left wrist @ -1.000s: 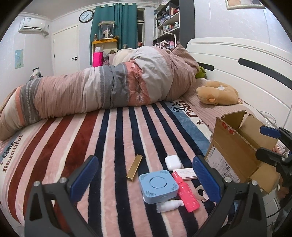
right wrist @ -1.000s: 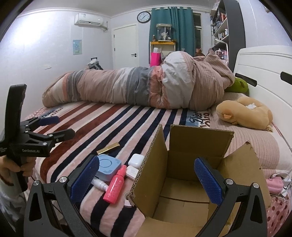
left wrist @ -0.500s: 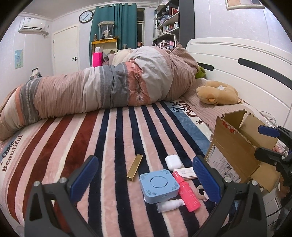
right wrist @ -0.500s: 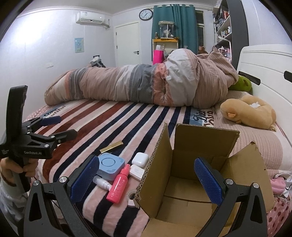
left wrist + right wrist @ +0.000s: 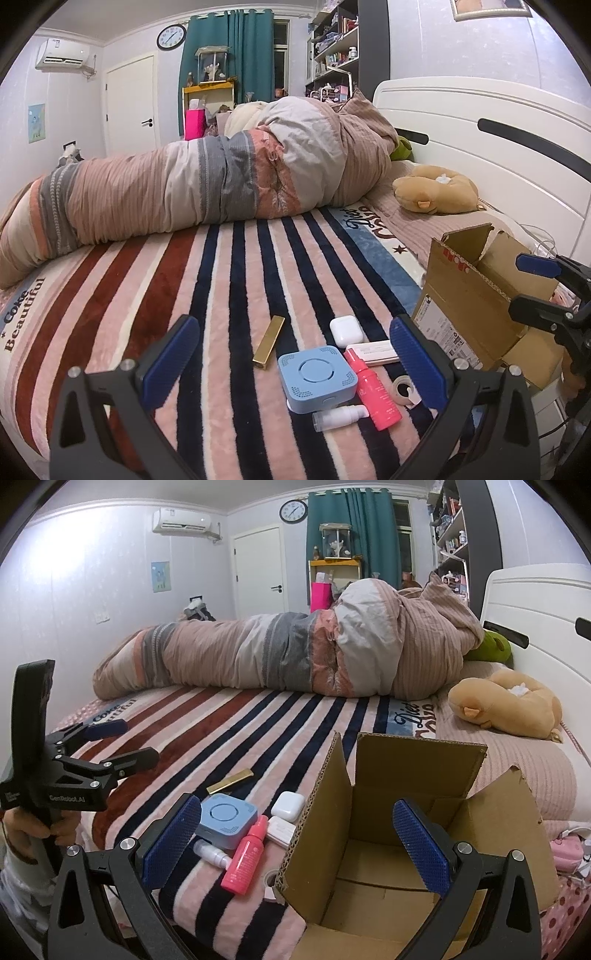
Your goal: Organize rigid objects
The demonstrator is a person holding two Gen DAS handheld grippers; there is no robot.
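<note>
Both hand-held grippers remain spread wide, holding nothing. The cardboard box (image 5: 406, 834) now sits closer under the right hand-held gripper (image 5: 295, 834); the blue square device (image 5: 317, 378) stays between the left hand-held gripper's (image 5: 295, 354) fingers on the bed (image 5: 221, 277).

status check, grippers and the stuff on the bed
Left gripper open, empty. Right gripper open, empty, over cardboard box. Pink bottle, blue square device, earbud case untouched on blanket. Nothing blocking.
</note>
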